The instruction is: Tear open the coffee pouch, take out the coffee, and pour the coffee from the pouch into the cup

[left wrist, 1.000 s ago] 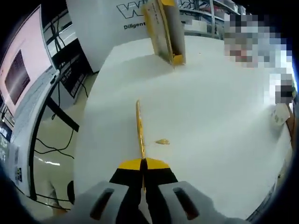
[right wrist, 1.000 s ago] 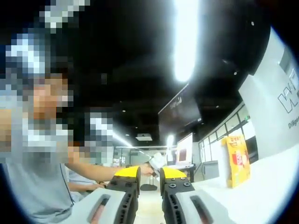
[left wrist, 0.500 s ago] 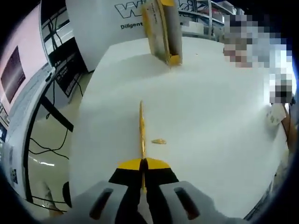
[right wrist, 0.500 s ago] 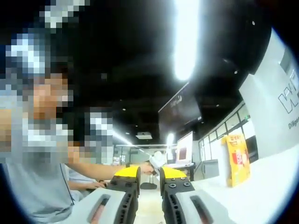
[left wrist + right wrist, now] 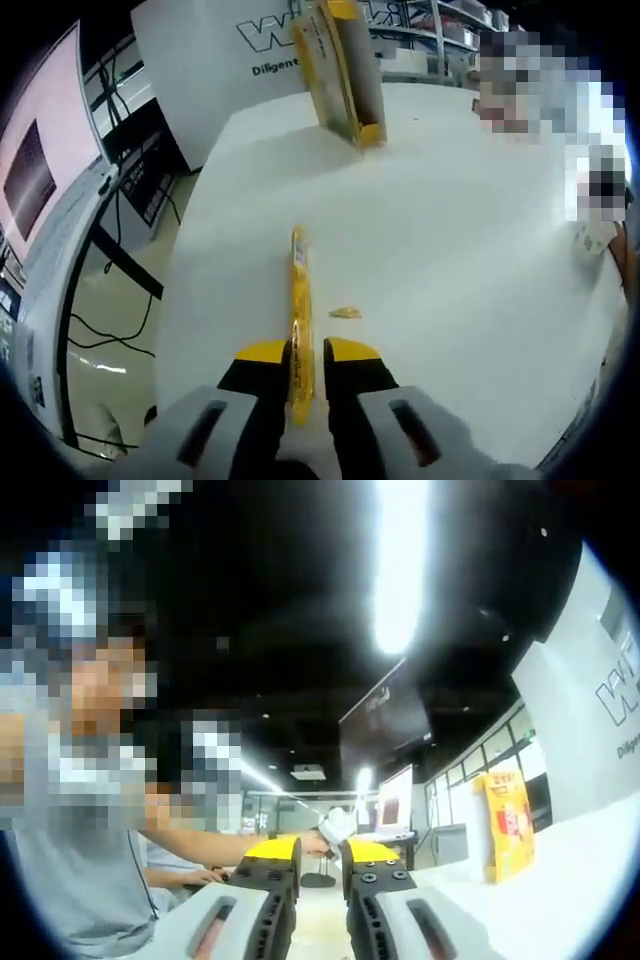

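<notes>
The left gripper (image 5: 305,352) jaws, slightly spread, are flanking a yellow coffee stick (image 5: 298,300) at lower center over the white desk (image 5: 450,250). The right gripper (image 5: 322,848) jaws are standing parted, holding nothing; a yellow box (image 5: 507,825) is sitting at right.

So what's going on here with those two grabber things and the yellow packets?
A person is working with a two-jaw gripper in each hand. The left gripper has a slim yellow coffee stick between its jaws, edge-on above the white table; the jaws look slightly parted. A small torn scrap lies on the table, and a yellow box stands at the far end. The right gripper points up into the room, jaws apart, holding nothing.
</notes>
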A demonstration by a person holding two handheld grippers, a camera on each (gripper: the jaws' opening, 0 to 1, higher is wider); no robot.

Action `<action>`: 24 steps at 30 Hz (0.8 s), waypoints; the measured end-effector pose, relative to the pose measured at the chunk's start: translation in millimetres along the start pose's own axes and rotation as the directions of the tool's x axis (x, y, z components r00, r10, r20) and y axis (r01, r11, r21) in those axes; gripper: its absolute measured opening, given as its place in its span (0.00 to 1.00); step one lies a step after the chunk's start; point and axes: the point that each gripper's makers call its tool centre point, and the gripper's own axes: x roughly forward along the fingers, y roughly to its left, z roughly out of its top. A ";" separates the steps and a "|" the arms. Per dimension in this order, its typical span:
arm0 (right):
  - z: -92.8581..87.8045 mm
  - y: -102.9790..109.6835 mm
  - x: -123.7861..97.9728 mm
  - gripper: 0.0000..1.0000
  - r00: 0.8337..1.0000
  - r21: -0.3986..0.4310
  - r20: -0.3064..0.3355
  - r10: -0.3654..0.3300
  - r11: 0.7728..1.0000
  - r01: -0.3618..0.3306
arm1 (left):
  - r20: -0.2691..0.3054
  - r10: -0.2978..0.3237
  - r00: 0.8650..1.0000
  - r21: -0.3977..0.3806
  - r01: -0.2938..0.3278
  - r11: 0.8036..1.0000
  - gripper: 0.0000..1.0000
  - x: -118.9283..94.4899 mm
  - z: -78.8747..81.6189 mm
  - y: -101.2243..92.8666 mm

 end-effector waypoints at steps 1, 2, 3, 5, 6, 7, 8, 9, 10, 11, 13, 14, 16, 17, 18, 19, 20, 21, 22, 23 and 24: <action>0.0 -0.4 -0.2 0.18 1.000 0.000 0.000 0.000 1.000 0.000 | 0.005 -0.003 1.000 0.000 0.003 1.000 0.18 -0.5 1.3 -0.5; -0.1 -0.5 -0.2 0.18 1.000 0.000 -0.001 0.000 1.000 0.000 | 0.010 -0.006 1.000 0.001 0.006 1.000 0.19 -0.1 1.5 -2.1; -0.4 -0.2 -0.1 0.18 1.000 0.000 -0.002 0.000 1.000 0.000 | 0.012 -0.007 1.000 0.001 0.007 1.000 0.19 -0.3 2.0 -2.7; -0.8 -0.8 -0.1 0.18 1.000 0.001 -0.003 0.000 1.000 0.000 | 0.007 0.001 1.000 0.005 -0.001 1.000 0.19 -2.5 1.0 -3.3; -0.9 -0.8 -0.1 0.18 1.000 0.000 -0.004 0.000 1.000 0.000 | 0.009 0.006 1.000 0.007 -0.006 1.000 0.19 -3.1 1.7 -3.7; -0.8 -0.8 -0.2 0.18 1.000 0.000 -0.004 0.000 1.000 0.000 | 0.018 0.006 1.000 0.014 -0.007 1.000 0.20 -4.2 3.4 -4.8; -0.3 -0.9 -0.3 0.18 1.000 -0.001 -0.002 0.000 1.000 0.000 | 0.021 0.008 1.000 0.014 -0.008 1.000 0.21 -5.6 3.8 -5.7; 0.0 -0.9 -0.5 0.18 1.000 -0.001 -0.001 -0.002 1.000 0.002 | 0.030 0.009 0.999 0.017 -0.010 1.000 0.21 -7.2 5.3 -6.6; 0.1 -1.0 -0.5 0.18 1.000 -0.001 -0.001 -0.002 1.000 0.002 | 0.036 0.010 0.999 0.020 -0.010 1.000 0.22 -8.0 7.5 -6.3; 0.2 -1.1 -0.6 0.18 1.000 -0.002 -0.001 -0.003 1.000 0.003 | 0.051 0.009 0.999 0.028 -0.010 1.000 0.24 -8.9 11.2 -7.0; 0.0 -1.7 -0.7 0.18 1.000 -0.002 -0.002 -0.003 1.000 0.003 | 0.076 0.004 0.997 0.038 -0.007 0.999 0.25 -10.8 16.1 -11.2; 0.0 -1.7 -0.7 0.18 1.000 -0.001 -0.002 -0.002 1.000 0.002 | 0.086 0.000 0.996 0.042 -0.004 0.999 0.26 -12.2 17.8 -14.0; -0.3 -1.5 -0.5 0.18 1.000 -0.001 -0.004 -0.002 1.000 0.002 | 0.116 -0.011 0.993 0.045 0.006 0.999 0.27 -17.6 23.8 -21.6; -0.3 -1.5 -0.6 0.18 1.000 -0.002 -0.004 -0.003 1.000 0.003 | 0.128 -0.014 0.992 0.047 0.008 0.999 0.26 -19.3 26.1 -23.7; 0.0 -1.6 -0.7 0.18 1.000 -0.002 -0.003 -0.003 1.000 0.003 | 0.157 -0.019 0.987 0.047 0.012 0.999 0.26 -23.8 29.8 -29.7; 0.5 -2.3 -1.1 0.18 1.000 -0.003 -0.001 -0.003 1.000 0.003 | 0.175 -0.021 0.984 0.048 0.013 0.999 0.26 -25.9 32.8 -32.2; 0.8 -2.7 -1.3 0.18 1.000 -0.003 -0.001 -0.004 1.000 0.004 | 0.209 -0.028 0.977 0.048 0.018 0.999 0.26 -26.3 43.2 -31.0; 0.9 -2.6 -1.4 0.18 1.000 -0.004 0.000 -0.004 1.000 0.004 | 0.228 -0.036 0.973 0.048 0.025 0.999 0.26 -27.9 47.8 -33.0; 1.1 -2.5 -1.4 0.18 1.000 -0.004 0.000 -0.005 1.000 0.005 | 0.232 -0.040 0.972 0.048 0.030 0.998 0.26 -30.5 46.8 -38.3; 1.0 -2.2 -1.3 0.18 1.000 -0.004 0.000 -0.005 1.000 0.005 | 0.265 -0.055 0.963 0.065 0.039 0.997 0.26 -34.0 51.4 -46.2; 1.0 -1.7 -1.0 0.18 1.000 -0.005 0.000 -0.004 1.000 0.004 | 0.277 -0.051 0.960 0.061 0.036 0.997 0.26 -38.2 50.4 -51.7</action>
